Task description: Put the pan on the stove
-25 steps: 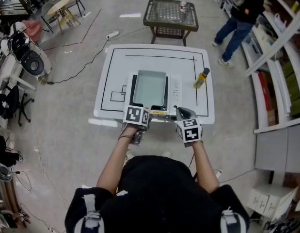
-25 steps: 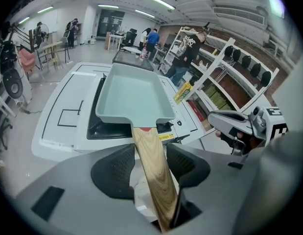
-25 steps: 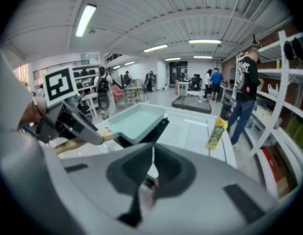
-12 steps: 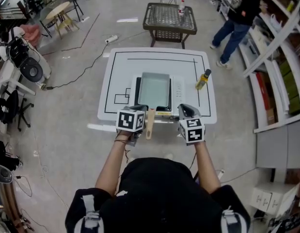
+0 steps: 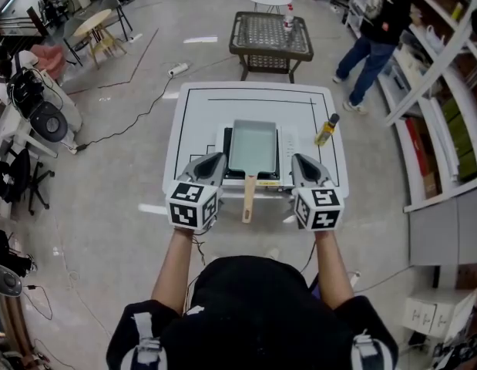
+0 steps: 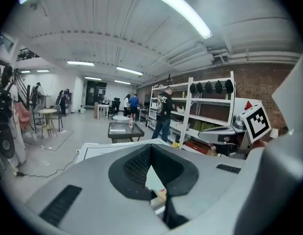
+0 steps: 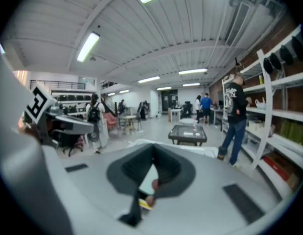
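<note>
A rectangular pan (image 5: 253,146) with a pale inside sits on the portable stove (image 5: 285,149), in the middle of the white table (image 5: 193,122). Its wooden handle (image 5: 248,203) sticks out over the table's near edge, toward me. To the left of that handle my left gripper (image 5: 216,160) is shut, with nothing in it. My right gripper (image 5: 299,160) is off to the handle's right, also shut and empty. In the left gripper view the left gripper (image 6: 151,153) shows its dark pads pressed together. The right gripper (image 7: 153,161) looks the same in the right gripper view.
A yellow oil bottle (image 5: 325,130) stands on the table's right side. Beyond the table is a dark mesh table (image 5: 271,35) with a bottle (image 5: 288,19) on it. A person in jeans (image 5: 377,37) stands by the shelves (image 5: 446,129) at the right. Cables (image 5: 130,106) lie on the floor at the left.
My left gripper has come off the pan handle and moved left and back toward me. The right gripper has drawn back a little. The pan stays on the stove.
</note>
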Demonstrator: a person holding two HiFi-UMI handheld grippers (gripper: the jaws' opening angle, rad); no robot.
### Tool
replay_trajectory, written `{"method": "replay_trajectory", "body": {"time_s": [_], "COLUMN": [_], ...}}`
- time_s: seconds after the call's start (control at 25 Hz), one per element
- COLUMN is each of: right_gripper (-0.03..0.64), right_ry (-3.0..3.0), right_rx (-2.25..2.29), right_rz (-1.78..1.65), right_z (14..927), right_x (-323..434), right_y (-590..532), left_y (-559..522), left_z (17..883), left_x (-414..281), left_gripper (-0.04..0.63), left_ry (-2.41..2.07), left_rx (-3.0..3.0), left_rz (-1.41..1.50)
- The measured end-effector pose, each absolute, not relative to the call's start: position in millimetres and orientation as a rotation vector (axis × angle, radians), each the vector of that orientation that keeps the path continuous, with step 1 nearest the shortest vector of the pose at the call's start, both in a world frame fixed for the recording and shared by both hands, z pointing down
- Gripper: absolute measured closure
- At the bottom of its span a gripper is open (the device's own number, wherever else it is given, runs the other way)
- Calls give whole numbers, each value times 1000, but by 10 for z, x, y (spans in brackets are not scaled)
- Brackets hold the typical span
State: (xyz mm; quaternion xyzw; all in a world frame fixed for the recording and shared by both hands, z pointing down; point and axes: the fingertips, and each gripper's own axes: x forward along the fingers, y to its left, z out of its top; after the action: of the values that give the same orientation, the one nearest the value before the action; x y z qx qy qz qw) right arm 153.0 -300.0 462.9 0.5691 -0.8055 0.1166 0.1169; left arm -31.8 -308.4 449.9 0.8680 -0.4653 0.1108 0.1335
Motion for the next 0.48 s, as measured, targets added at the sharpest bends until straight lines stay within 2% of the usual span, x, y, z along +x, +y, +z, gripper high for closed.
{"method": "replay_trajectory", "body": {"time_s": [0.28,0.48], "right_gripper": [583,583], "right_ry": [-2488,-2498], "right_rx": [1732,1760], "right_rz": [280,229], "right_z": [4202,4152], "right_x": [1409,1366], "right_y": [-2859,-2807], "left_y": [-2893,-2807], "left_z": [3885,3821], "left_x": [-495,-555], "left_gripper": [571,571], "left_ry": [-1447,-1495], "left_rx": [2655,2694], "left_rz": [41,35]}}
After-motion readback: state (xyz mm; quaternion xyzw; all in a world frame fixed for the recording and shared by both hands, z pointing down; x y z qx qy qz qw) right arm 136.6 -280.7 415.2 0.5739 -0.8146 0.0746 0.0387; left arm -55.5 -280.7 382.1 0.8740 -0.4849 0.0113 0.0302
